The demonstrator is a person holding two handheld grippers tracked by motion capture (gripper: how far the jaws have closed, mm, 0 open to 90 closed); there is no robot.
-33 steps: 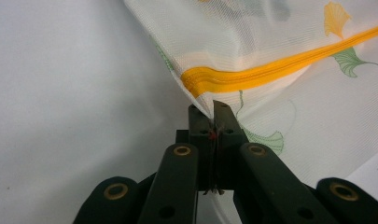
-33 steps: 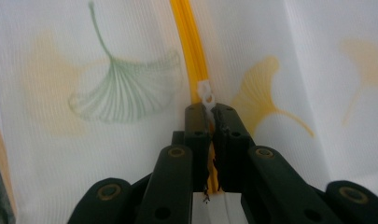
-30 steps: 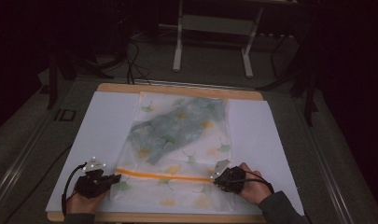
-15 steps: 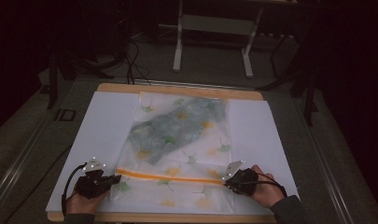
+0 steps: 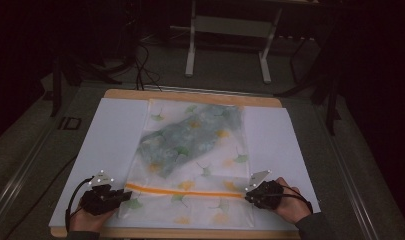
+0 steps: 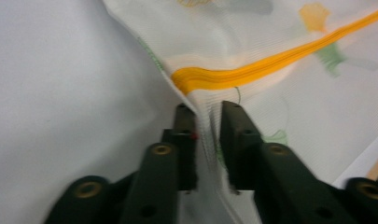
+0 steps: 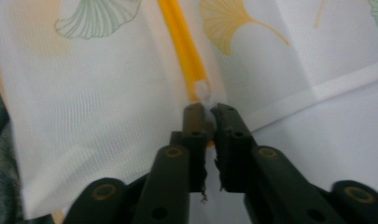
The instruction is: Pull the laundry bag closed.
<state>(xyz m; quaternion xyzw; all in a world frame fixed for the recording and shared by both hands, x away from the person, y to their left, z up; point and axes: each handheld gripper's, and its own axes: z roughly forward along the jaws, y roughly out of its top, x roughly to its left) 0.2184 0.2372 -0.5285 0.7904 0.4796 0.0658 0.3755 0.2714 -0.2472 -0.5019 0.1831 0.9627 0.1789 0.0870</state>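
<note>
A white mesh bag (image 5: 197, 165) printed with ginkgo leaves lies flat on the table, with a blue-green cloth (image 5: 190, 137) inside it. An orange zipper (image 5: 185, 190) runs across its near part. My left gripper (image 5: 124, 196) sits at the zipper's left end. In the left gripper view the left gripper (image 6: 206, 109) is shut on the bag's edge fabric just below the zipper (image 6: 252, 72). My right gripper (image 5: 249, 196) is at the zipper's right end. In the right gripper view the right gripper (image 7: 206, 111) pinches the small pull (image 7: 204, 93) at the end of the zipper (image 7: 182, 46).
The bag rests on a white sheet (image 5: 110, 145) over a wooden board (image 5: 190, 95). A grey metal stand (image 5: 230, 30) and cables (image 5: 140, 65) lie beyond the table's far edge. The surroundings are dark.
My right gripper has moved a little to the right along the zipper, to the bag's right edge. The left gripper has stayed in place.
</note>
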